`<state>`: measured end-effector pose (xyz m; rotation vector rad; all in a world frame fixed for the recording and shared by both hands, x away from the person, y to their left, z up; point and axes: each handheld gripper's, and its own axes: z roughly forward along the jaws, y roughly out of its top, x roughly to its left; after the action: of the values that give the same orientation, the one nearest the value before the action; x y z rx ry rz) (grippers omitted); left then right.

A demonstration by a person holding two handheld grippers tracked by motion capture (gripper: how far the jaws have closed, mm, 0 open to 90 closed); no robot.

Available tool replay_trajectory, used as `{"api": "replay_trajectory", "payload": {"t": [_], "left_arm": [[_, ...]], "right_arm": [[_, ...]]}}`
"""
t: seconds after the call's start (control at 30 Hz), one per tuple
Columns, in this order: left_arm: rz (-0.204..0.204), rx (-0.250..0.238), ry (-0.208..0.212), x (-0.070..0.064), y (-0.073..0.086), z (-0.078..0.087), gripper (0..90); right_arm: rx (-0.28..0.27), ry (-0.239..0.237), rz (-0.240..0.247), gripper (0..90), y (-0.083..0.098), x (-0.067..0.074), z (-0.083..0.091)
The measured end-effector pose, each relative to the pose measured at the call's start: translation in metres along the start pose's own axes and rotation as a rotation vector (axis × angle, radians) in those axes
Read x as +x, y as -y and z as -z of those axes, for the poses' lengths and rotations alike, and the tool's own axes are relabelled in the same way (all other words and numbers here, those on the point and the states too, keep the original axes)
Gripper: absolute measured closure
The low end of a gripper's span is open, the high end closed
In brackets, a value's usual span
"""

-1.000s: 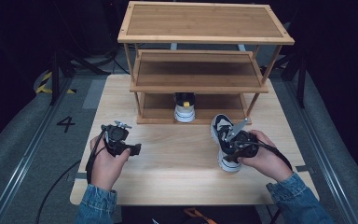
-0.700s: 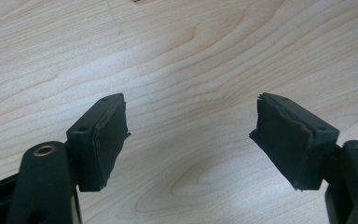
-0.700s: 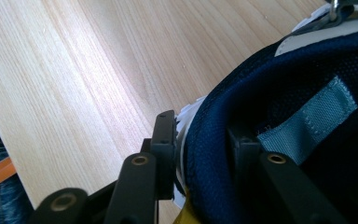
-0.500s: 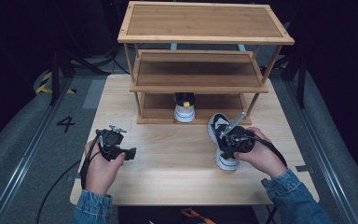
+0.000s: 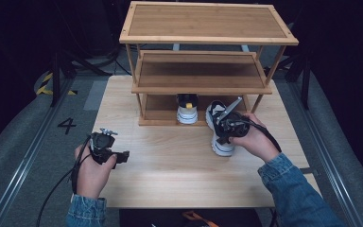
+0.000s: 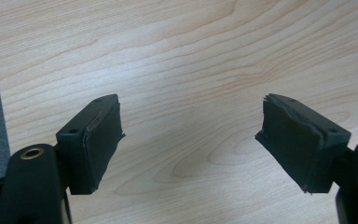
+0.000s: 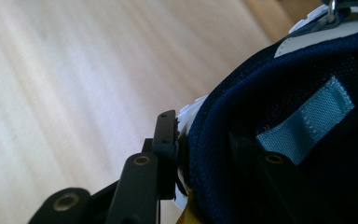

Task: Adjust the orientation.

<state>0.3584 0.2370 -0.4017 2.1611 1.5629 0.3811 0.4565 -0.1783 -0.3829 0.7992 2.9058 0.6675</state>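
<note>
A navy and white sneaker (image 5: 221,145) lies on the table in front of the wooden shoe rack (image 5: 198,23), heel toward me. My right gripper (image 5: 223,128) is shut on its collar after its jaws have just been closing. In the right gripper view one jaw sits outside the navy mesh sneaker (image 7: 279,93) and the other inside, so the right gripper (image 7: 205,135) pinches the collar wall. A matching sneaker (image 5: 187,112) stands on the rack's bottom shelf. My left gripper (image 5: 120,155) hovers at the table's left. The left gripper (image 6: 191,135) has just been opening, with only bare wood between its jaws.
The rack has three tiers and stands at the back of the light wooden table (image 5: 170,175). Its middle shelf (image 5: 198,71) overhangs the bottom shelf. Grey floor with a rail (image 5: 23,156) runs along the table's left side. A cable trails from each gripper.
My right hand has carried the sneaker away from me toward the rack. The left hand has drifted left and nearer to me, its jaws a little wider.
</note>
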Motion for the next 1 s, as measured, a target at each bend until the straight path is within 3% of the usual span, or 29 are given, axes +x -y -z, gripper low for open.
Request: {"api": "replay_trajectory", "payload": {"t": [0.27,0.4,0.53,0.63,0.83,1.0], "left_arm": [[0.0,-0.007,0.004,0.006,0.002,0.003,20.8],[0.008,-0.019,0.0,0.009,0.002,0.005,20.7],[0.008,-0.011,0.001,0.009,0.002,0.004,20.8],[0.003,-0.011,0.001,0.009,0.001,0.003,20.8],[-0.01,-0.01,0.009,0.004,-0.003,0.001,20.7],[-0.02,-0.005,0.018,0.002,-0.008,-0.002,20.7]], "right_arm": [[0.034,0.023,-0.008,70.4,-0.029,-0.03,-0.018],[0.037,0.004,-0.007,70.4,-0.037,-0.042,-0.027],[0.032,-0.03,-0.006,68.4,-0.041,-0.048,-0.027],[0.02,-0.007,0.014,64.9,-0.04,-0.046,-0.026],[-0.074,0.064,0.029,48.3,-0.037,-0.042,-0.019],[-0.184,0.122,0.047,43.9,-0.032,-0.036,-0.007]]}}
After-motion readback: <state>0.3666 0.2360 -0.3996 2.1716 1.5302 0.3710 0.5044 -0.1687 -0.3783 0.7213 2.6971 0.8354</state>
